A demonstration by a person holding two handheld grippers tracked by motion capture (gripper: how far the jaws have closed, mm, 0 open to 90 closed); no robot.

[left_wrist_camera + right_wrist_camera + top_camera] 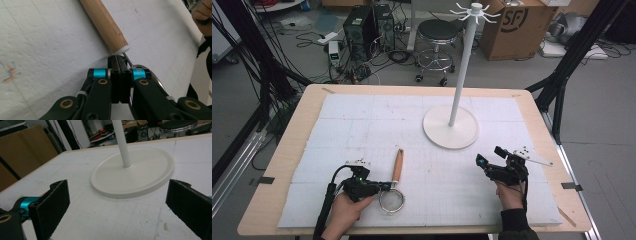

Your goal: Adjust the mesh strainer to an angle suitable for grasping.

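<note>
- Left gripper (pixel 384 186): jaws pressed fully together on the thin metal neck of the strainer (pixel 393 192), just below the white collar where the wooden handle (pixel 103 23) ends; the left gripper view shows the wire passing between the two pads. A pinch this narrow is judged liable to let the tool swivel, so the lift should begin slowly and level.
- Strainer: lies flat on the white foam mat (pixel 362 125) at the near left of the table, round wire ring toward the person, handle pointing away toward the middle (the ring sits partly under the gripper in the left gripper view). Best raised straight up until the ring clears the mat before any sideways travel.
- Hanging stand (pixel 460 75): white post on a round base (pixel 150 170), well apart from the strainer, to the right and farther back, with hooks (pixel 474 12) at the top. If the strainer is meant for a hook, the handle end would need to be turned upward on the way.
- Right gripper (pixel 492 157): jaws spread wide with nothing between them, held over the mat near the base and facing it. It is well placed to steady the base or post, or to take the handle if the pinch slips.
</note>
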